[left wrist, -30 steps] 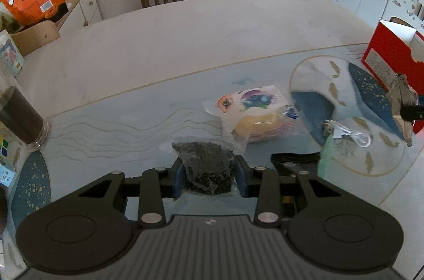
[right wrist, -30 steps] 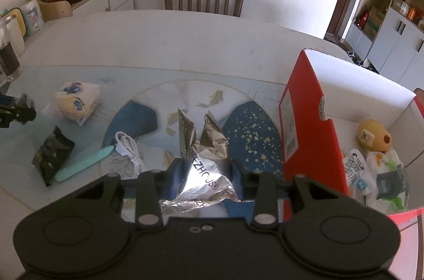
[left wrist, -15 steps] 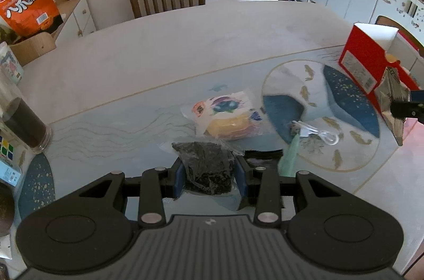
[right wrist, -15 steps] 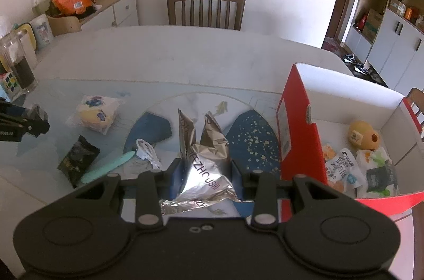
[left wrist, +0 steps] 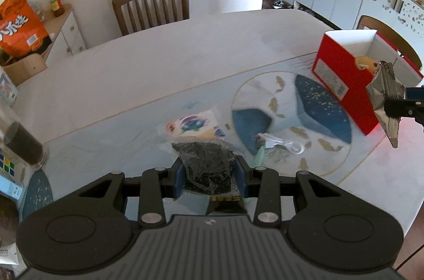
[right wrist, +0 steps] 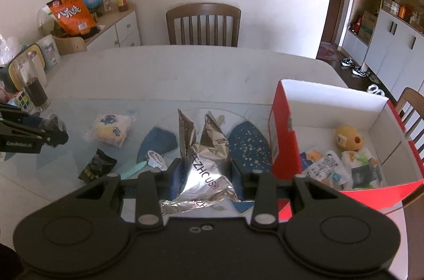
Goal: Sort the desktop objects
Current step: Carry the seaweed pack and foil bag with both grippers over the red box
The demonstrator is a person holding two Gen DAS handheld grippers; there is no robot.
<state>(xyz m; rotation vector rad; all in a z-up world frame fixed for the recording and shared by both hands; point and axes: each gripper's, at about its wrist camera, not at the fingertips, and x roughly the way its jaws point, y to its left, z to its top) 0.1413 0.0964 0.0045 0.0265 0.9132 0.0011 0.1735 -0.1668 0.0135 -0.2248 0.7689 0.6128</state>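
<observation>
Clamped on a dark packet (left wrist: 208, 168), left gripper (left wrist: 209, 172), lifted over the mat (left wrist: 304, 100). Pinching a foil bag (right wrist: 204, 158), right gripper (right wrist: 205, 174), held left of the red box (right wrist: 285, 145). Left of the box on the mat: bun pack (right wrist: 111, 130), cable (right wrist: 156, 159), another dark packet (right wrist: 96, 168). Beyond, table (left wrist: 172, 62) and chair (right wrist: 204, 24).

Dark packet (left wrist: 206, 168): has been lifted clear of the table since a second ago.
Silver pouch (right wrist: 204, 160): has been raised higher, nearer the red box (right wrist: 283, 145) at frame right.
</observation>
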